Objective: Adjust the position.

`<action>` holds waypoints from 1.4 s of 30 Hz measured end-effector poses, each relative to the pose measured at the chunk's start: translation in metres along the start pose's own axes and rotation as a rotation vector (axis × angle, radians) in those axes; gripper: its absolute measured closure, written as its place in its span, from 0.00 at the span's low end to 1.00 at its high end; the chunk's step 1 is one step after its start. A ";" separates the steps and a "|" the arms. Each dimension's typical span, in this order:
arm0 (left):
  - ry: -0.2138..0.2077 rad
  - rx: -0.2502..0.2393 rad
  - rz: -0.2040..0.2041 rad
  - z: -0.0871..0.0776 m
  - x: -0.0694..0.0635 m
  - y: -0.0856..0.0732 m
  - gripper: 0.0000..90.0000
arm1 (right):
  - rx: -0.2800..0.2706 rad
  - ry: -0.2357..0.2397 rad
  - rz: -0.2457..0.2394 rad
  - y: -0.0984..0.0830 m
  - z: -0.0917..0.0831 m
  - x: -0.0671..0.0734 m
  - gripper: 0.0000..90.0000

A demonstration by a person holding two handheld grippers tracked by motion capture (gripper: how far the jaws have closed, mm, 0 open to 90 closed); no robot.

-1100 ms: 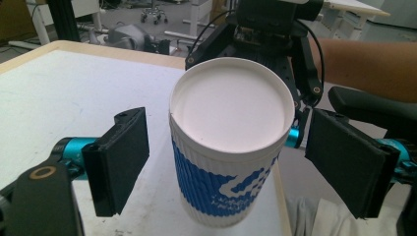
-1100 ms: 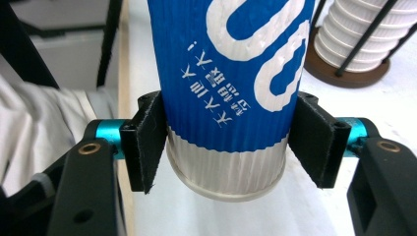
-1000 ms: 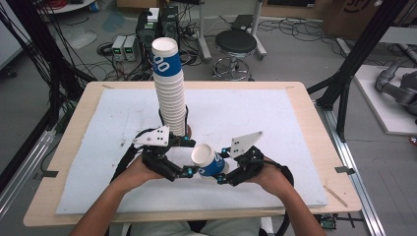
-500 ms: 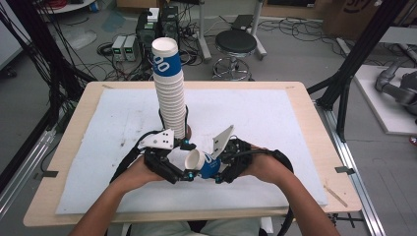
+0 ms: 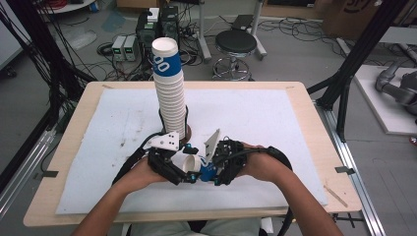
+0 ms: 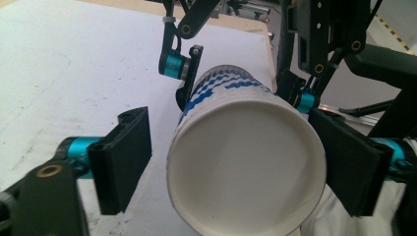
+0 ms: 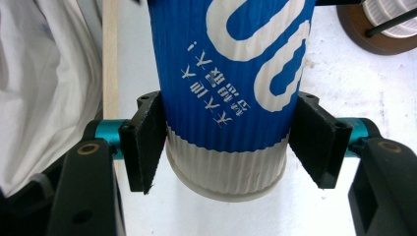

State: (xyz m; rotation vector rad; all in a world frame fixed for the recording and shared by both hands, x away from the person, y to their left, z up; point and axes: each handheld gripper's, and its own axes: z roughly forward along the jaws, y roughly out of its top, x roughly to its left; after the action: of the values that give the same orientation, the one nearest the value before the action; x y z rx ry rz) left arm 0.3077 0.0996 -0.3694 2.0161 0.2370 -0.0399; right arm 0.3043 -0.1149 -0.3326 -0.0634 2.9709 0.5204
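Where cup [image 6: 246, 162] mouth gapes, ribbed base [image 7: 226, 172] clamped

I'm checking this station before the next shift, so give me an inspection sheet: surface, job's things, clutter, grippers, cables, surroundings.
Surface: white mat on a wooden table; dark smudges left of centre.
Job's things: tall cup stack upright on a brown base; one blue-and-white paper cup lying sideways between the grippers.
Clutter: nothing seen.
Grippers: right gripper clamps the cup near its base; left gripper brackets the cup's rim, its jaws have just been closing, a gap shows at one pad.
Cables: black leads trail from both grippers.
Surroundings: stool, floor cables, black frame posts.
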 end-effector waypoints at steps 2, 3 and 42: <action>-0.015 -0.005 -0.008 0.001 0.001 -0.001 0.29 | -0.001 -0.010 -0.003 0.000 0.000 0.000 0.38; -0.020 -0.006 -0.008 0.001 0.001 -0.002 0.31 | 0.000 -0.011 0.000 -0.001 -0.001 0.000 0.38; -0.009 -0.265 0.051 -0.021 0.008 -0.017 0.33 | -0.851 -0.101 0.395 -0.116 -0.008 0.018 0.22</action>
State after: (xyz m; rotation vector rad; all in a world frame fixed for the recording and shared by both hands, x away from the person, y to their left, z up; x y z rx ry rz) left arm 0.3112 0.1263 -0.3763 1.7569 0.1753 0.0140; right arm 0.2923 -0.2272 -0.3660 0.4566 2.4369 1.7205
